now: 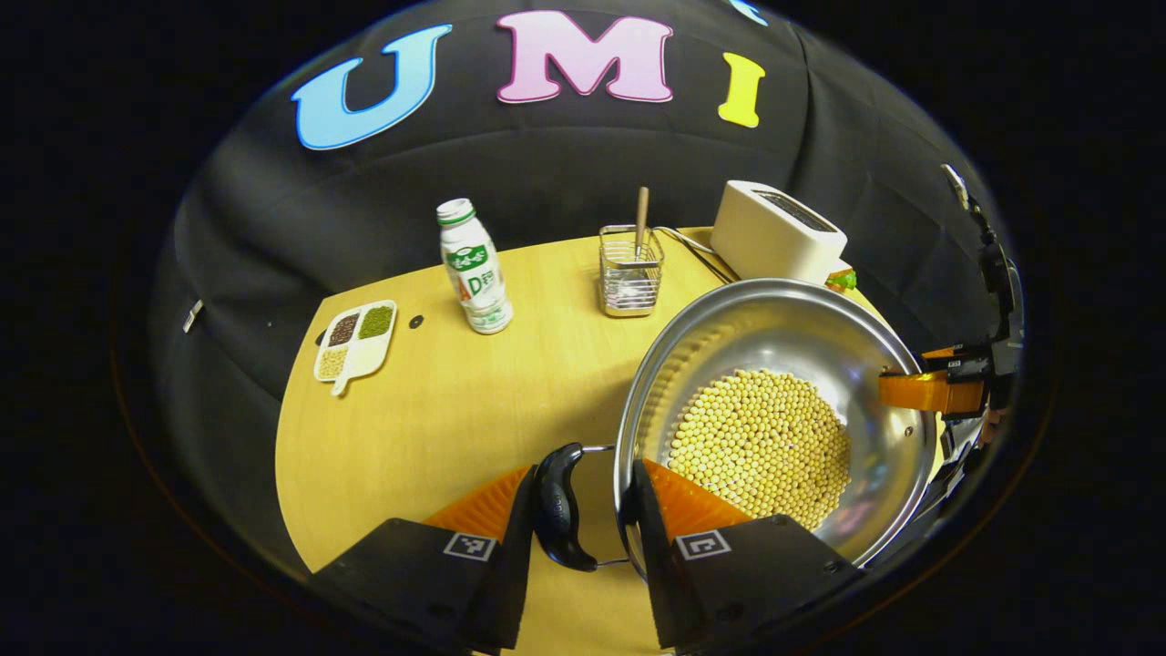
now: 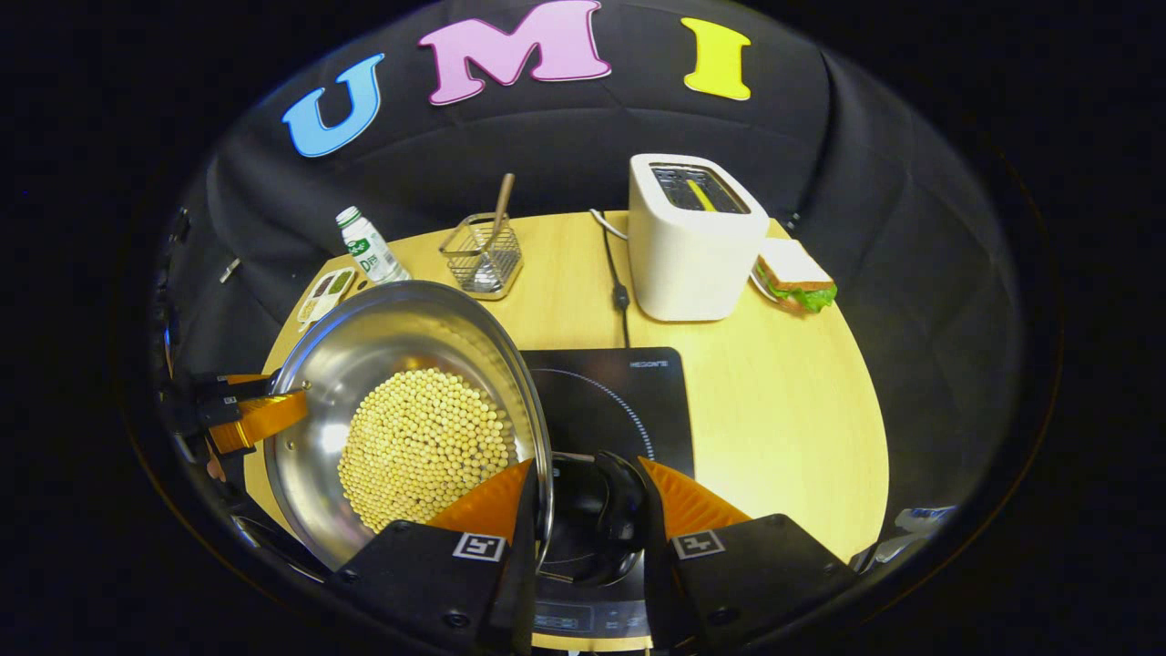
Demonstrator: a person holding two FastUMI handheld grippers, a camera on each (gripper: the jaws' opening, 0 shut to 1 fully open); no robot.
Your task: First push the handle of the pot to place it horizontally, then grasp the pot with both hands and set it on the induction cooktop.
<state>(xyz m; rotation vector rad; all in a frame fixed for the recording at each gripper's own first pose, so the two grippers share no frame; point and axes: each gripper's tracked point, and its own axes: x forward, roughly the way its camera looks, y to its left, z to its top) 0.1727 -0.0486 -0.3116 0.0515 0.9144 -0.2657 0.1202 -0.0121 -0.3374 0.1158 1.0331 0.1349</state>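
Both jaws pinch the black side handles (image 1: 557, 506) of my shiny steel pot (image 2: 364, 364), full of yellow beans (image 1: 761, 442), held partly over the black induction cooktop (image 2: 619, 396). Heavy, rigid, slick; handles are the surest hold.

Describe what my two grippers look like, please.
The left gripper and the right gripper look alike: blocky matte-black bodies in two halves, each half carrying a small square black-and-white marker on top. Each gripper has two wedge-shaped fingers with finely ribbed faces, narrowing toward the tips.
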